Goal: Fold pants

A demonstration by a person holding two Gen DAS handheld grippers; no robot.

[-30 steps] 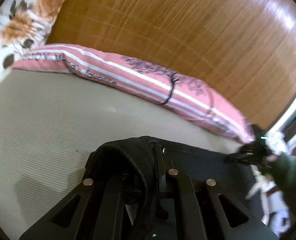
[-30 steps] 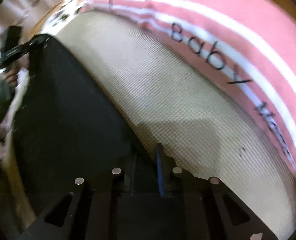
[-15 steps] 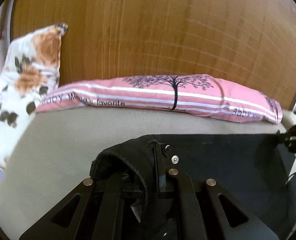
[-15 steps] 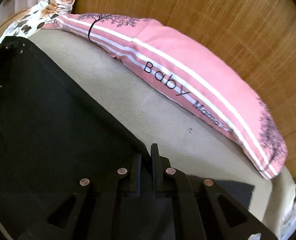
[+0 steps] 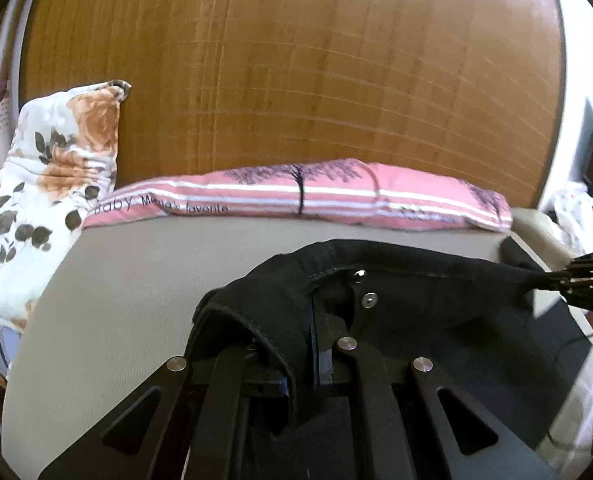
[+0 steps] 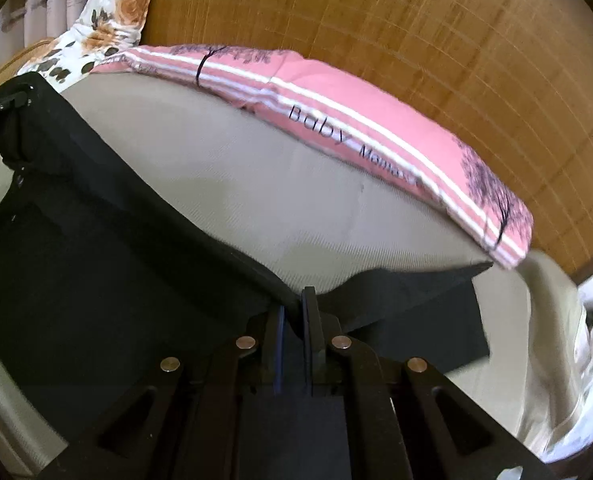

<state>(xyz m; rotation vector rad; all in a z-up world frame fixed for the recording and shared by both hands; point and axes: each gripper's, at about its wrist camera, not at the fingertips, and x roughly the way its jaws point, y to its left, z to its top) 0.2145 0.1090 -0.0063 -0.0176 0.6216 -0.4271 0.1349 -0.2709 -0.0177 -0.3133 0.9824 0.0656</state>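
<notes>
Black pants [image 5: 436,292]: both grippers, left [image 5: 310,320] & right [image 6: 292,312], clamped on fabric, lifted off bed [image 5: 136,280] (folding barely begun, est.).

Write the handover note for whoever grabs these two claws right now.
Left claw: shut on the pants at the waistband, by the metal button.
Right claw: shut on the far end of the pants.
The pants hang stretched between both claws above the beige mattress; pink pillow lies behind.
Done: pants picked up.
Left: make the folds, lay them down.

black pants [image 5: 436,296], pink striped pillow [image 5: 336,196]
</notes>
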